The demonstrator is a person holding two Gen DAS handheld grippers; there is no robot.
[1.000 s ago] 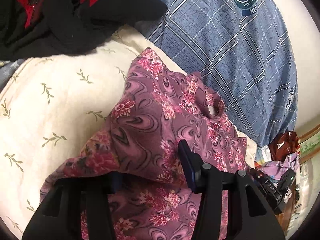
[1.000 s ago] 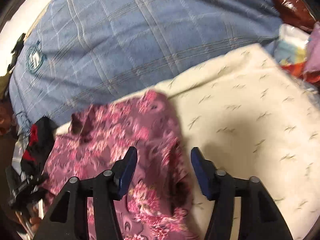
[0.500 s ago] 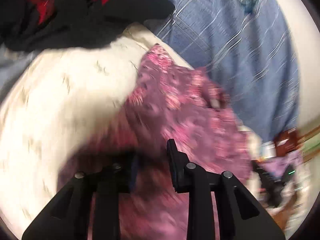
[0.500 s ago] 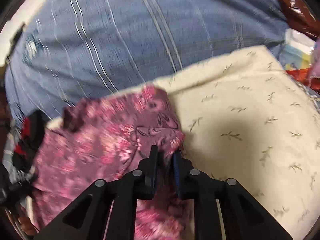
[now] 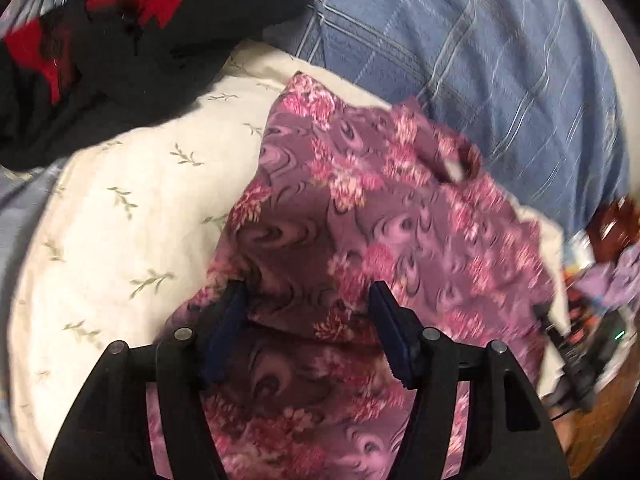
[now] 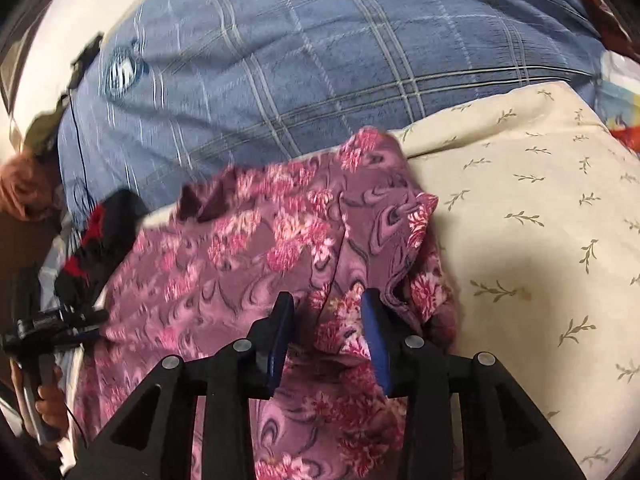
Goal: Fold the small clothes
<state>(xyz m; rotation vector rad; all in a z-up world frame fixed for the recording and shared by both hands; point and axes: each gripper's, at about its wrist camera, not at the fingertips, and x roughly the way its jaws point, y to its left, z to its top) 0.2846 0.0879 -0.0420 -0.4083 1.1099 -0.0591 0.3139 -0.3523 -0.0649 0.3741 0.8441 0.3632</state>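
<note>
A small purple garment with pink flowers (image 5: 360, 216) lies partly folded on a cream pillow with a leaf print (image 5: 120, 216). My left gripper (image 5: 306, 300) is open, its jaws wide apart over the garment's near folded edge. The garment also shows in the right wrist view (image 6: 260, 248), where my right gripper (image 6: 326, 304) is open over its bunched right edge, with cloth lying between the jaws.
A blue plaid pillow (image 5: 460, 60) lies behind the cream one and shows in the right wrist view (image 6: 300, 60) too. A black and red garment (image 5: 120, 40) is heaped at the far left. Clutter (image 5: 600, 280) lies to the right. The cream pillow (image 6: 540, 220) extends right.
Both grippers closed on the garment half a second ago and have opened again. The garment's edge now lies folded over further on the pillow.
</note>
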